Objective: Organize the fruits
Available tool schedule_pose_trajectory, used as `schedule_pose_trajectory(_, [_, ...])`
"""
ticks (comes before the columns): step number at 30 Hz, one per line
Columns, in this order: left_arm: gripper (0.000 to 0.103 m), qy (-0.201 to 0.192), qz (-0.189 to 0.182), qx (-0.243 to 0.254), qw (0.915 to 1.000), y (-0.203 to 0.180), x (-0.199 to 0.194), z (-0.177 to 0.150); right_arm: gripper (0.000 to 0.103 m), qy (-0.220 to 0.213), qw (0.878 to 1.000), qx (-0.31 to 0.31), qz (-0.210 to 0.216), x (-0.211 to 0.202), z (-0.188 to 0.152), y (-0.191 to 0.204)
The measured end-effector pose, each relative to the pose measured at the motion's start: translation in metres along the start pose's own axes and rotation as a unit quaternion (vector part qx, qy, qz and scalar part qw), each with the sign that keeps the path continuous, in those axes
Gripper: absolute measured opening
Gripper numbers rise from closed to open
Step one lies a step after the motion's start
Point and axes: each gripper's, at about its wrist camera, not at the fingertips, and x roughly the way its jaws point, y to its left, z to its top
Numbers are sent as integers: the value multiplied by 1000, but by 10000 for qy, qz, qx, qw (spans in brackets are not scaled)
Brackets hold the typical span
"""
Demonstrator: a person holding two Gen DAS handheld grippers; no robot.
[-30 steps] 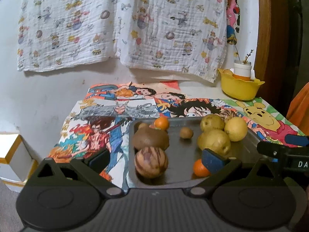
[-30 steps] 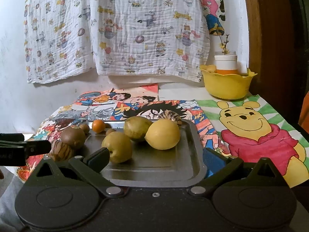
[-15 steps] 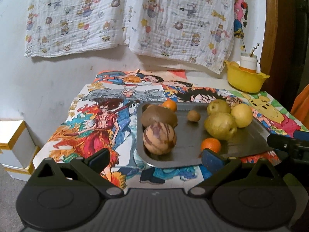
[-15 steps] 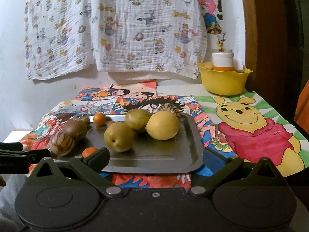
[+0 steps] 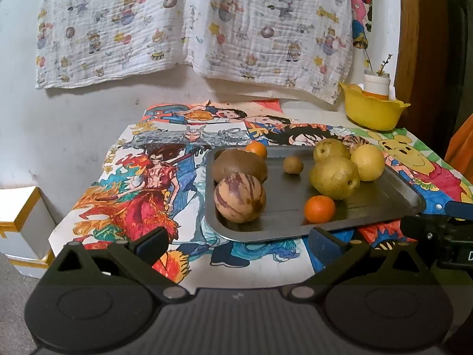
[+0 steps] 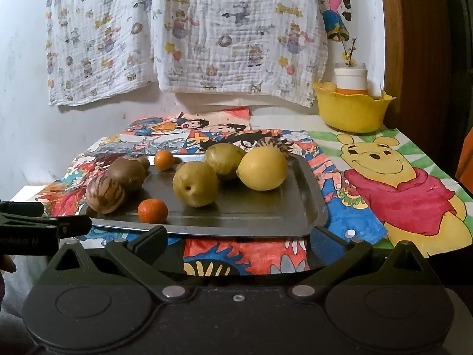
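Observation:
A grey metal tray (image 5: 384, 204) (image 6: 266, 219) lies on the cartoon-covered table and holds several fruits: a striped round fruit (image 5: 239, 197) (image 6: 105, 194), a brown kiwi (image 5: 239, 165) (image 6: 126, 171), two small oranges (image 5: 320, 209) (image 6: 152, 210), two green pears (image 5: 334, 177) (image 6: 195, 183), a yellow lemon (image 5: 368, 162) (image 6: 262, 168) and a small brown fruit (image 5: 292, 164). My left gripper (image 5: 239, 244) is open and empty before the tray's near left corner. My right gripper (image 6: 238, 241) is open and empty before the tray's near edge.
A yellow bowl (image 5: 371, 112) (image 6: 350, 109) with a white jar stands at the back right corner. A patterned cloth hangs on the wall behind. A white box (image 5: 20, 222) sits on the floor at left. Another striped fruit (image 6: 272, 145) lies behind the tray.
Both grippers have pulled back from the tray, so more of the table's front edge shows. The fruits have not moved.

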Motion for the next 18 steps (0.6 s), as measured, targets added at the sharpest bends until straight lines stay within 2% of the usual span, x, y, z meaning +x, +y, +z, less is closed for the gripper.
schedule_pose_trajectory(18, [103,38,39,-113,9999,2,1,0,102,84,9999,37,-82,4,-2,-6])
